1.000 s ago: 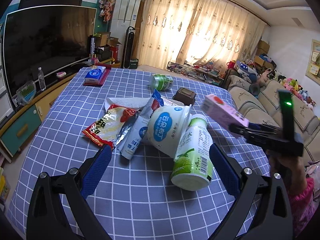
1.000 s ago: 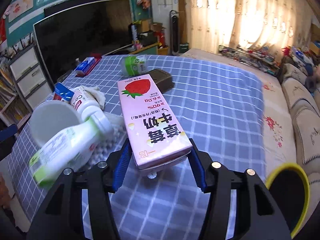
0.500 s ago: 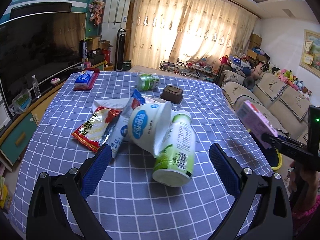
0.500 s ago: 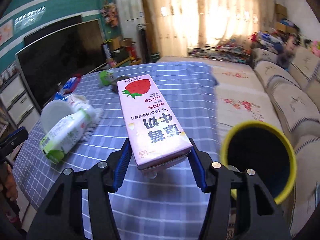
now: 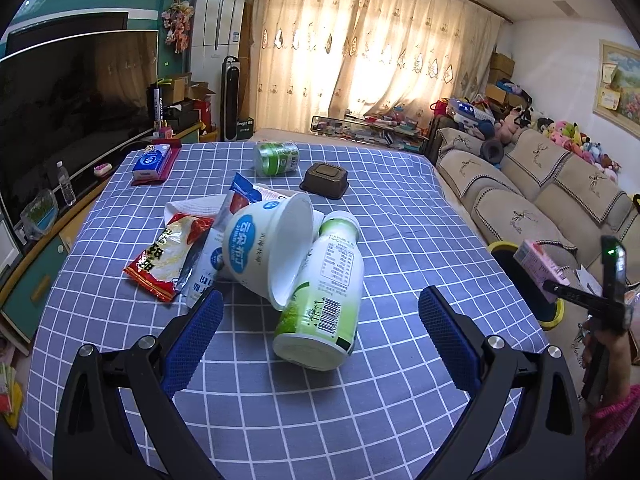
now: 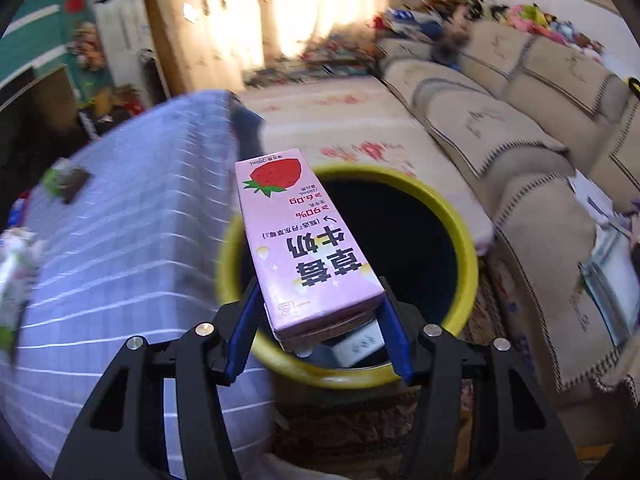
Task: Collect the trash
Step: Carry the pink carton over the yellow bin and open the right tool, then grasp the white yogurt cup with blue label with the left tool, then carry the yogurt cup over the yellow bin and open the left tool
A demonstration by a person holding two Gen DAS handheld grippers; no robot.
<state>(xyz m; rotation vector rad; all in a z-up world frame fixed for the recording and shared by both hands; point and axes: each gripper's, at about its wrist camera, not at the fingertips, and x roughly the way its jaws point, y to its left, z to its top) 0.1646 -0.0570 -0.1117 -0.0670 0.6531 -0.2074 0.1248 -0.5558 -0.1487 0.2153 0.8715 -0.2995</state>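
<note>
My right gripper (image 6: 318,320) is shut on a pink strawberry milk carton (image 6: 304,236) and holds it over the yellow-rimmed black bin (image 6: 452,216) beside the table. In the left wrist view the carton (image 5: 540,266) and the bin (image 5: 504,246) show at the right, off the table edge. My left gripper (image 5: 320,316) is open and empty above the checked tablecloth (image 5: 256,400). Just ahead of it lie a green-and-white bottle (image 5: 324,288), a white yogurt tub (image 5: 268,248), a red snack wrapper (image 5: 168,256) and a blue-white wrapper (image 5: 208,276).
Farther back on the table are a green can (image 5: 278,158), a brown box (image 5: 325,174), a white napkin (image 5: 192,206) and a tissue pack (image 5: 152,160). A beige sofa (image 5: 520,188) stands right of the table, a TV (image 5: 60,100) to the left.
My right gripper has swung right off the table with the carton, and now holds it over the bin. The left gripper has pulled back slightly and stays open.
</note>
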